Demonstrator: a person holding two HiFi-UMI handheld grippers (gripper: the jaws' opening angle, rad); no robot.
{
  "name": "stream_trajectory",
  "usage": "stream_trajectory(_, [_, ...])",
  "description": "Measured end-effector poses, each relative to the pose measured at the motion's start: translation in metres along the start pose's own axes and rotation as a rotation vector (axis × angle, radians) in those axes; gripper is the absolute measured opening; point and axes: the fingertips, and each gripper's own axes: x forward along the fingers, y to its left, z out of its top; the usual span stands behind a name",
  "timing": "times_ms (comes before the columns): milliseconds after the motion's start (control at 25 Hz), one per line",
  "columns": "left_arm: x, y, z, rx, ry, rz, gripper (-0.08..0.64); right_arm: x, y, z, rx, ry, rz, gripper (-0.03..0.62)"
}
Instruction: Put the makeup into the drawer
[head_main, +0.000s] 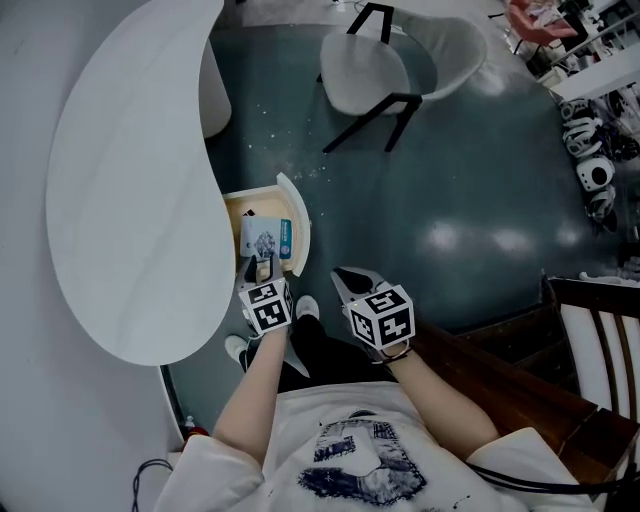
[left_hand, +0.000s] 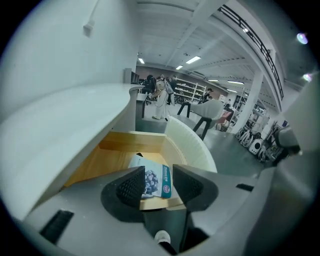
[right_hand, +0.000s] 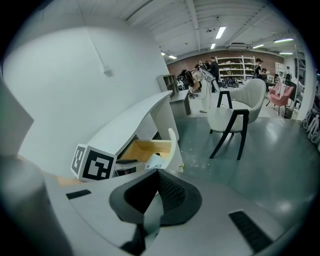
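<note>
The drawer (head_main: 231, 214) stands pulled out from under the white curved table (head_main: 130, 200), its white ribbed front (head_main: 299, 225) facing the floor side. A blue-and-white makeup pack (head_main: 265, 238) lies flat on the wooden drawer bottom (left_hand: 117, 157). My left gripper (head_main: 258, 268) hovers over the drawer's near end, open, and the makeup pack (left_hand: 156, 179) shows below the gap between its pads without touching them. My right gripper (head_main: 346, 279) hangs to the right of the drawer over the floor, shut and empty. The right gripper view shows its closed jaws (right_hand: 157, 176) and the drawer (right_hand: 146, 147) beyond.
A white chair on black legs (head_main: 400, 60) stands on the grey floor beyond the drawer. Dark wooden furniture (head_main: 590, 340) is at the right. The person's shoes (head_main: 306, 308) are just below the drawer. Several white appliances (head_main: 595, 150) line the far right.
</note>
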Motion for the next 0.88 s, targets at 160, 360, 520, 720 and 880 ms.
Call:
stream_trajectory(160, [-0.017,-0.006,0.005,0.013,0.005,-0.029,0.195,-0.004,0.009,0.007,0.005,-0.018,0.006,0.02])
stream_trajectory(360, [-0.039,-0.015,0.016,-0.003,-0.009,-0.102,0.195,-0.007,0.021,0.012,0.016,-0.042,0.014,0.02])
stream_trajectory(520, [-0.062,-0.017,0.031,0.007,-0.04,-0.131,0.193,-0.01,0.034,0.014,0.027,-0.056,0.024,0.02])
stream_trajectory(720, [-0.098,-0.01,0.053,0.023,-0.087,-0.147,0.193,-0.012,0.056,0.02,0.023,-0.071,0.04,0.02])
stream_trajectory(880, [-0.123,0.01,0.07,0.028,-0.121,-0.152,0.193,-0.009,0.08,0.031,0.003,-0.091,0.053,0.02])
